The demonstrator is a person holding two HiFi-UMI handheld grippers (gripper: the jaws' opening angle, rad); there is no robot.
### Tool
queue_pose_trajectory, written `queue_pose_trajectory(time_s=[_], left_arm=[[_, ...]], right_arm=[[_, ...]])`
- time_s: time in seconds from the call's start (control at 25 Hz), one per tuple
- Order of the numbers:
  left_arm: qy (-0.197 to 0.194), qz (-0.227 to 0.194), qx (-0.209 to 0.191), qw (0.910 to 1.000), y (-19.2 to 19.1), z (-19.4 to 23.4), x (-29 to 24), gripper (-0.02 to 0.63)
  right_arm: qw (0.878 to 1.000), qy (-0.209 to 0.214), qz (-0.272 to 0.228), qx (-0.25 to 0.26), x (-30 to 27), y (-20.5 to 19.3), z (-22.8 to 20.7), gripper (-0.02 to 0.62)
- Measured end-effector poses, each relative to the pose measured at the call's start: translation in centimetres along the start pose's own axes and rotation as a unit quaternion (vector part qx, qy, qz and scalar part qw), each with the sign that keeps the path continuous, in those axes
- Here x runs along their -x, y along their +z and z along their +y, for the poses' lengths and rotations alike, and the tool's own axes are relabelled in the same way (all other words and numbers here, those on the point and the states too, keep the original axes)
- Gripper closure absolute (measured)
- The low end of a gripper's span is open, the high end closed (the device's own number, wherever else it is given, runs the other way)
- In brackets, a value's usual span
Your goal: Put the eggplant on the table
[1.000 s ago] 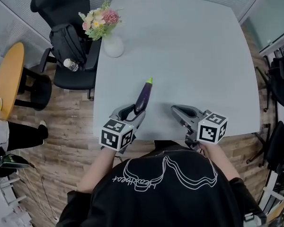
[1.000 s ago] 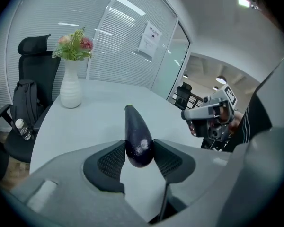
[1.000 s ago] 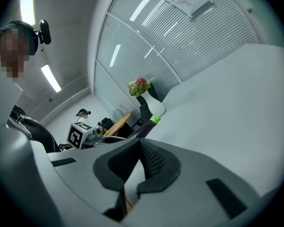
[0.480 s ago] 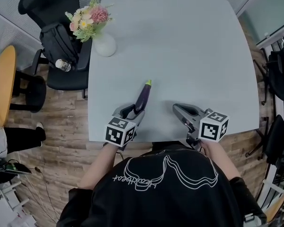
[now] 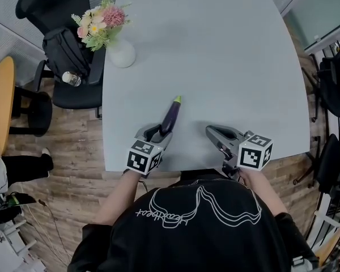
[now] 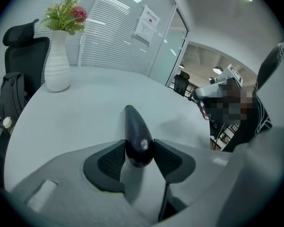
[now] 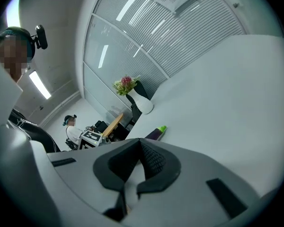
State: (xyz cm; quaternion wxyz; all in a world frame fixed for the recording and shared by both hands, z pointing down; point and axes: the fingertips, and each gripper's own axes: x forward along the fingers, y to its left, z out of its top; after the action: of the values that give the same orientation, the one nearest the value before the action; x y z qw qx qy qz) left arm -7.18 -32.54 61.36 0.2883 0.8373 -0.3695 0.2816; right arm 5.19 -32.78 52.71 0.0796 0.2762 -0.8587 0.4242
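Observation:
The eggplant [image 5: 171, 117] is dark purple with a green stem end that points away from me. My left gripper [image 5: 158, 134] is shut on its thick end, near the table's front edge. In the left gripper view the pads press on both sides of the eggplant [image 6: 138, 137], and the left gripper [image 6: 138, 149] slants down at the grey table [image 6: 85, 112]. I cannot tell whether the eggplant touches the table. My right gripper [image 5: 216, 134] hovers to its right, shut on nothing. In the right gripper view the right gripper [image 7: 139, 143] has its pads meeting, with the eggplant [image 7: 156, 133] beyond.
A white vase of flowers [image 5: 122, 52] stands at the table's far left corner. Beside that corner is a black office chair [image 5: 62, 44] with a backpack and a bottle. A round wooden table [image 5: 0, 106] is further left. The grey table [image 5: 226, 55] spreads wide ahead.
My left gripper has sunk a little toward the table with the eggplant in it. The right gripper has barely shifted.

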Motion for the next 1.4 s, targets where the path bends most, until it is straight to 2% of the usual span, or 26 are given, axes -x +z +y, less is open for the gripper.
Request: queue_pose_trajectory(time_s=[0.16,0.52,0.6,0.76,0.92,1.08,1.2,1.4], left_arm=[[0.002,0.014,0.005,0.9999,-0.7,0.3,-0.5,0.413],[-0.004,0.010,0.011,0.9999,-0.9,0.3,-0.6,0.411],[0.001,0.010,0.006,0.9999,-1.0,0.5,-0.7,0.392],[0.014,0.000,0.009,0.9999,-1.1,0.7,-0.6,0.368],[0.011,-0.013,0.023,0.9996,-0.6,0.3,-0.1,0.360],[0.025,-0.046,0.047,0.9975,0.4,0.0,1.5,0.360],[0.022,-0.070,0.064,0.9953,1.1,-1.0,3.4,0.360],[0.001,-0.092,0.058,0.9941,2.3,-3.7,7.7,0.364]], right_arm=[[1.000,-0.001,0.002,-0.007,0.0,-0.3,-0.1,0.589],[1.000,0.017,-0.006,-0.021,0.1,-0.5,0.7,0.589],[1.000,0.014,-0.002,-0.023,0.2,-0.8,0.6,0.589],[1.000,0.008,0.004,-0.030,0.9,-1.7,0.5,0.589],[0.999,0.007,0.002,-0.032,1.2,-2.1,0.8,0.589],[1.000,0.025,-0.016,-0.010,1.3,-1.7,2.4,0.589],[0.999,0.042,-0.027,0.017,1.5,-1.7,4.1,0.589],[0.994,0.082,-0.028,0.060,2.3,-1.6,8.2,0.589]])
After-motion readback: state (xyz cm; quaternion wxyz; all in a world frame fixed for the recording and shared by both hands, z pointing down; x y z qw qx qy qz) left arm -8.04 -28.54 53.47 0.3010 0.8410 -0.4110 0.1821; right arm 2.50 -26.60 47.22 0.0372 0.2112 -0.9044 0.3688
